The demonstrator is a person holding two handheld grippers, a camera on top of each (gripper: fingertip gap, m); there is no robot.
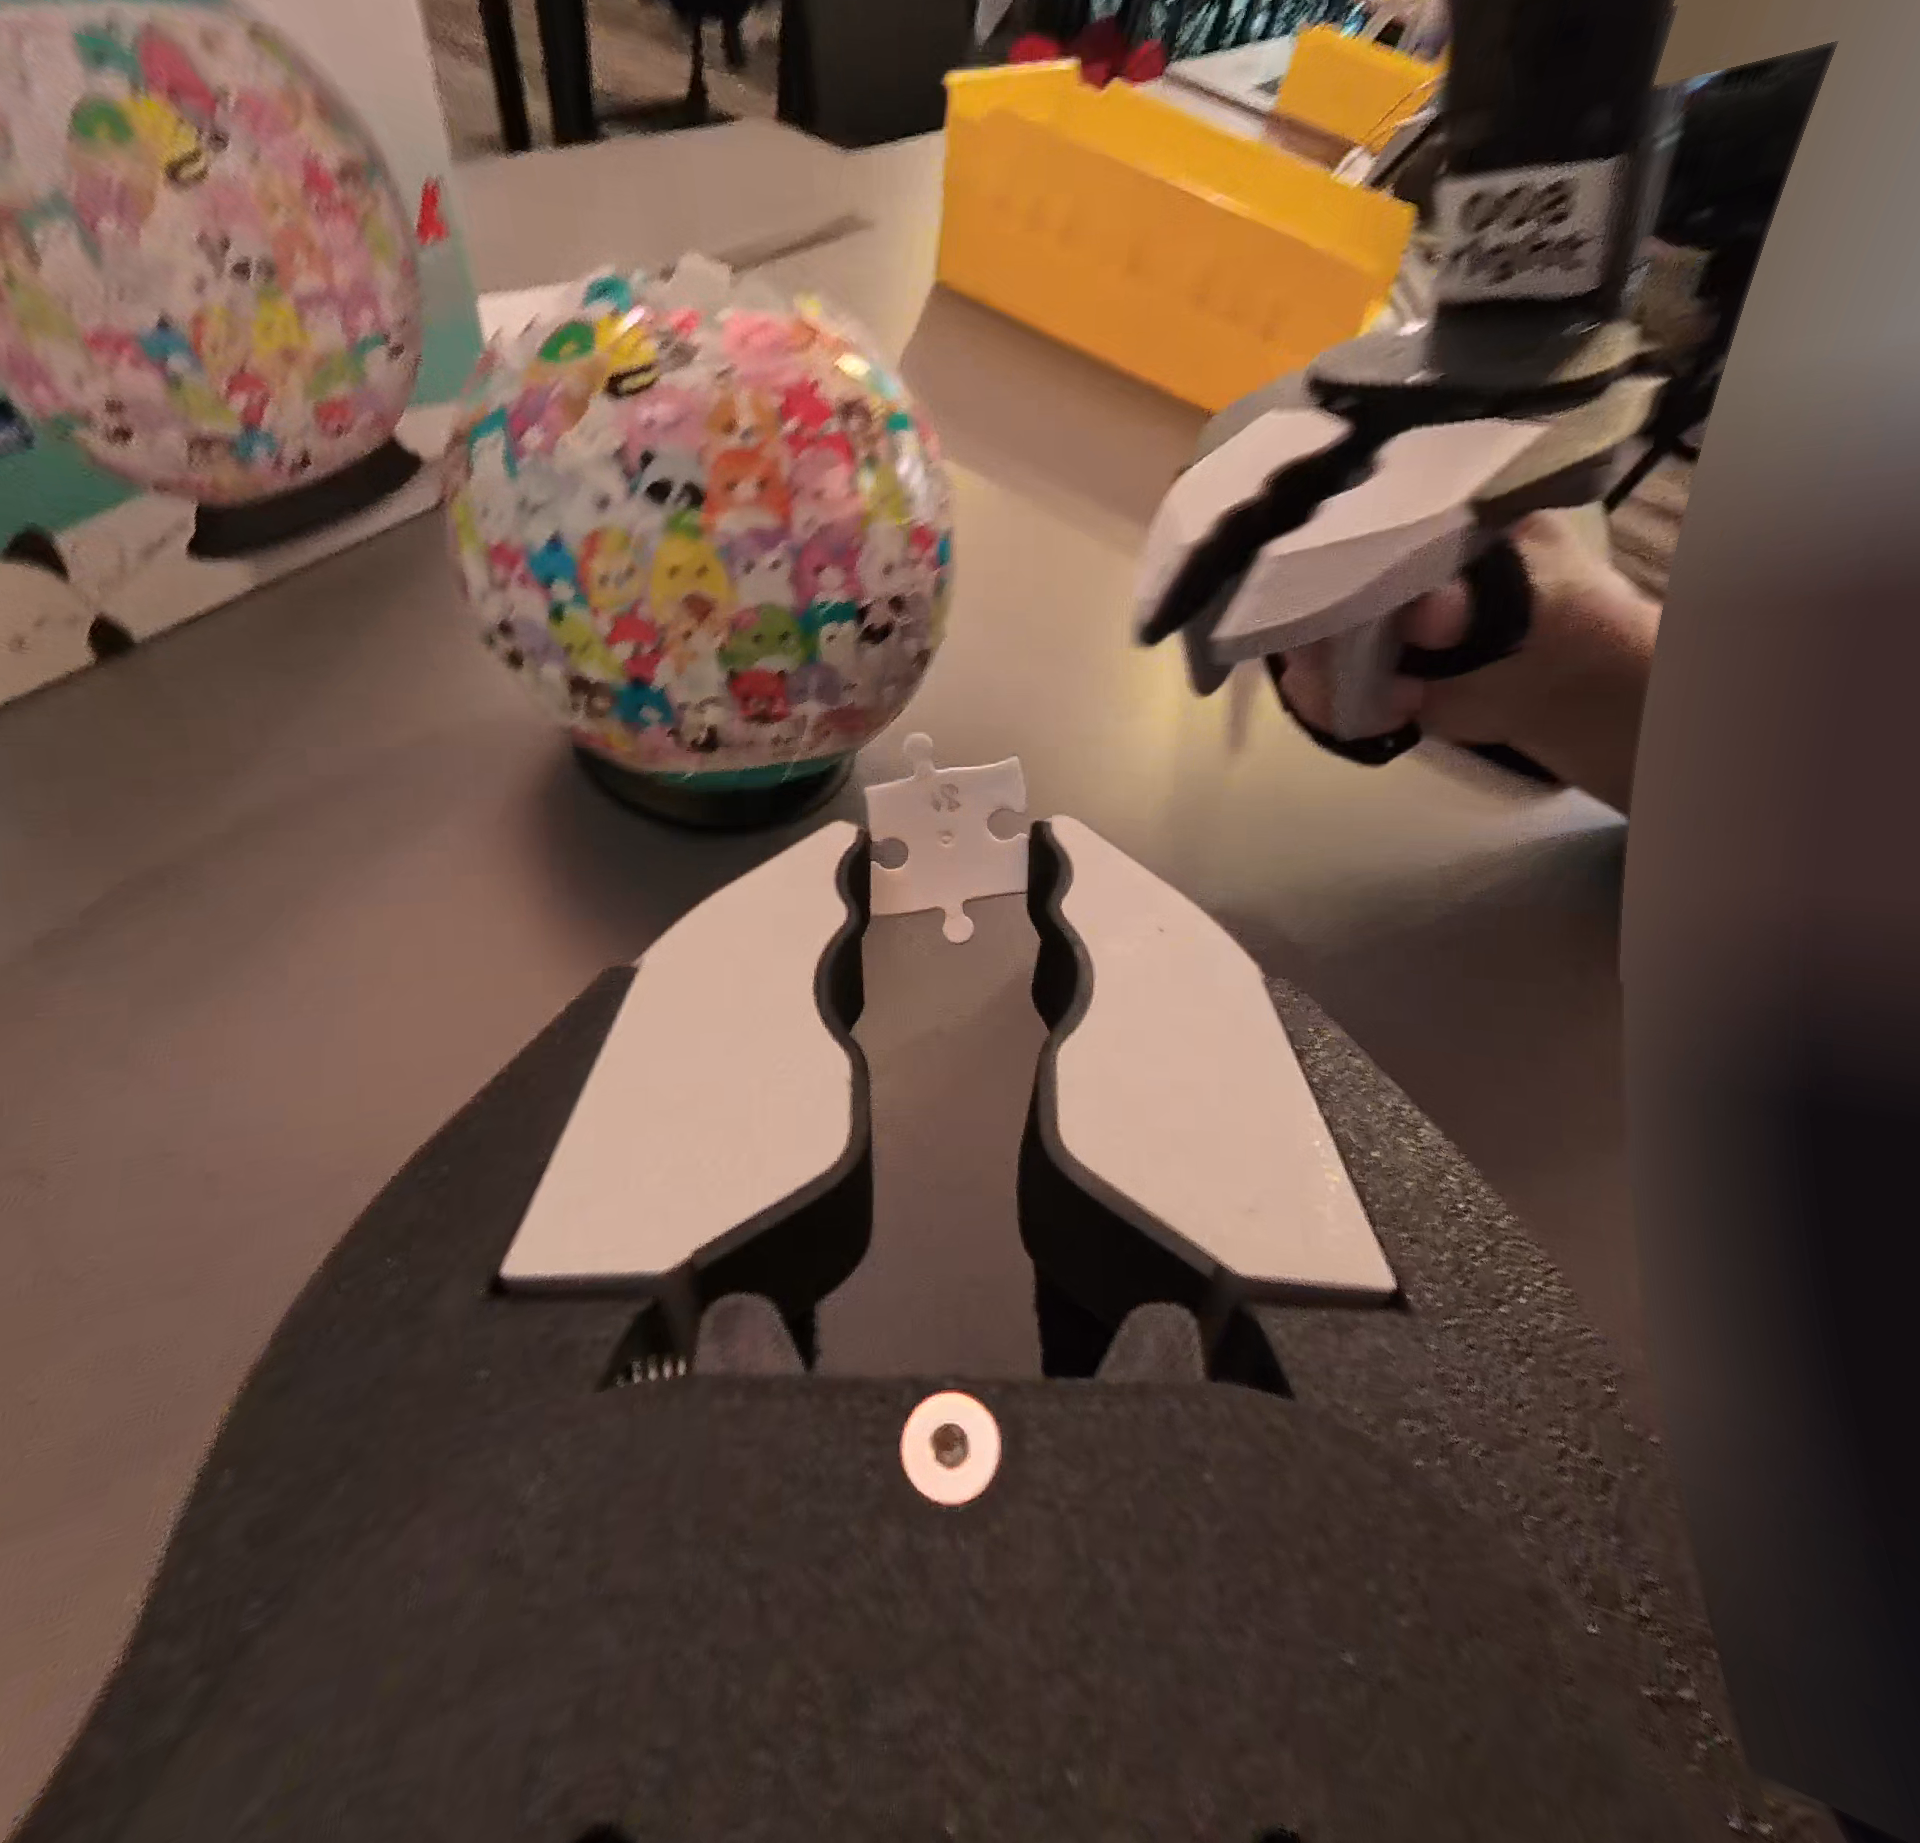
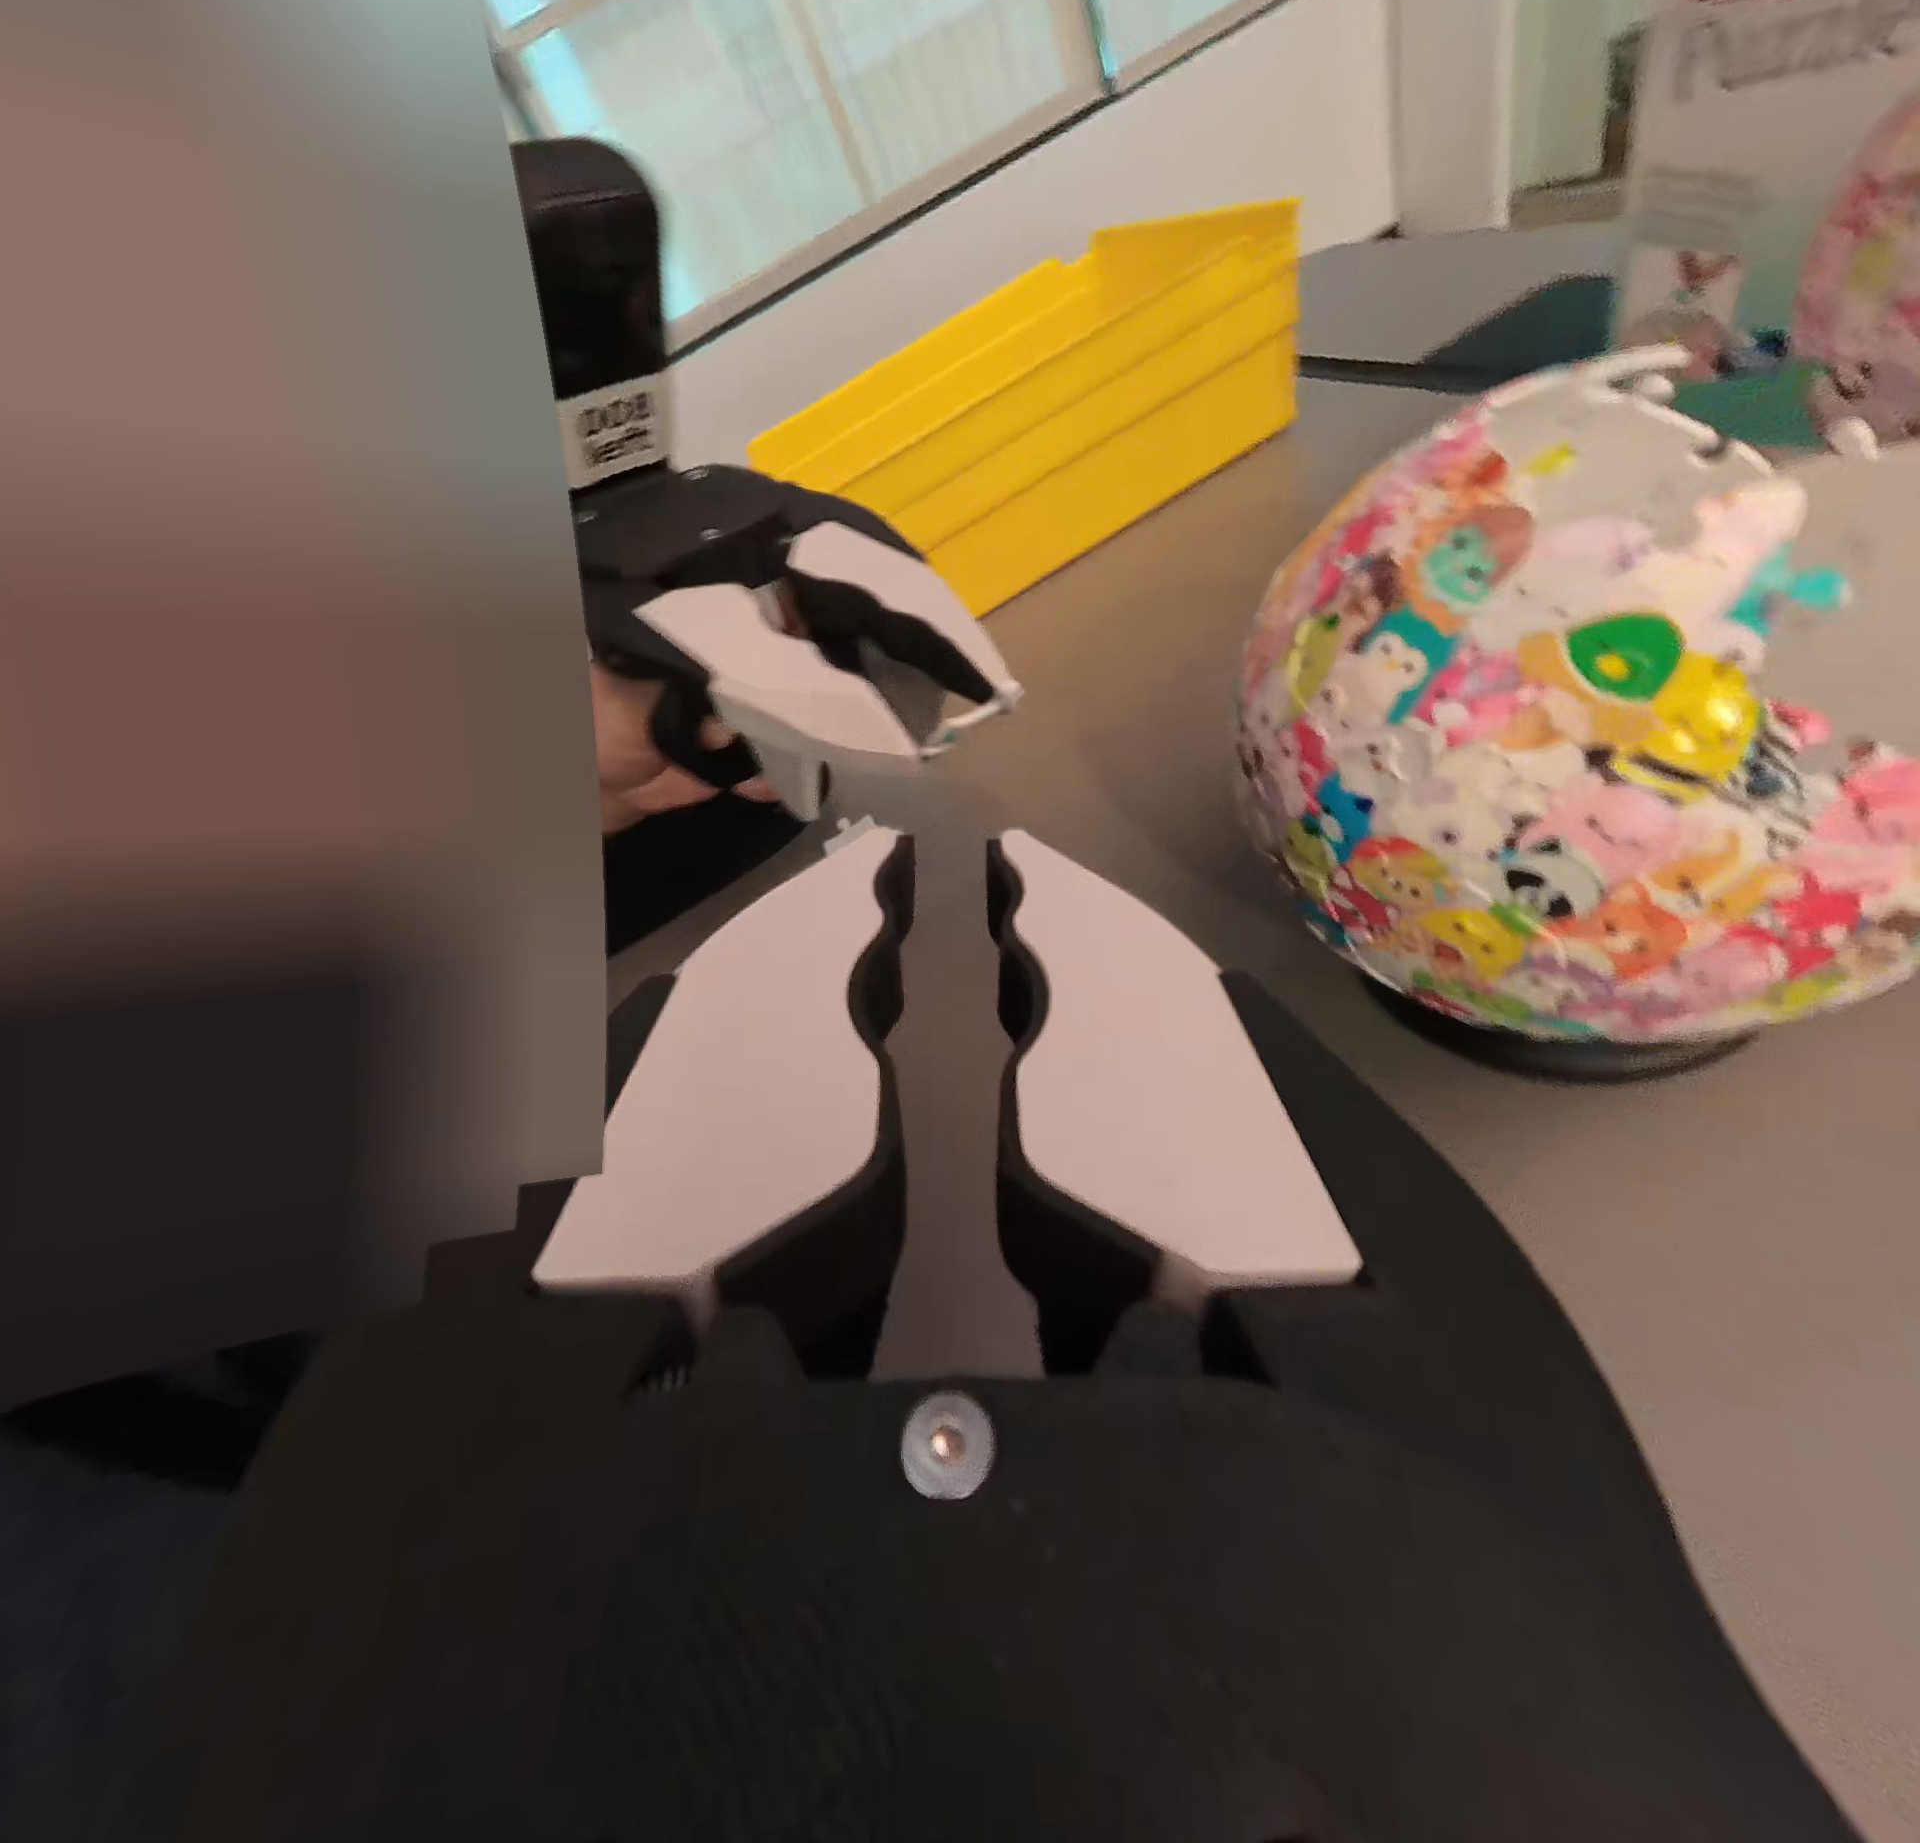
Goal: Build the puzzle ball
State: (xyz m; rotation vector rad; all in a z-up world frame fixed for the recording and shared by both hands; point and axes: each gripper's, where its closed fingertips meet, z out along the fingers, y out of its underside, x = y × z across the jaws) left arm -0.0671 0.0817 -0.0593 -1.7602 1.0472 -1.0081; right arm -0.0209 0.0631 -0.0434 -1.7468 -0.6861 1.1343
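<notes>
A round puzzle ball (image 1: 698,546) printed all over with small, bright cartoon creatures sits upright on a dark, ring-shaped stand (image 1: 717,791), left of centre in the left wrist view and at the right edge of the right wrist view (image 2: 1579,744). Its top is unfinished: a ragged gap with white, knobbed piece edges shows at the crown. A single white, curved jigsaw piece (image 1: 945,848), blank side towards the camera, stands on edge just below the ball in the left wrist view, in the middle of the frame.
</notes>
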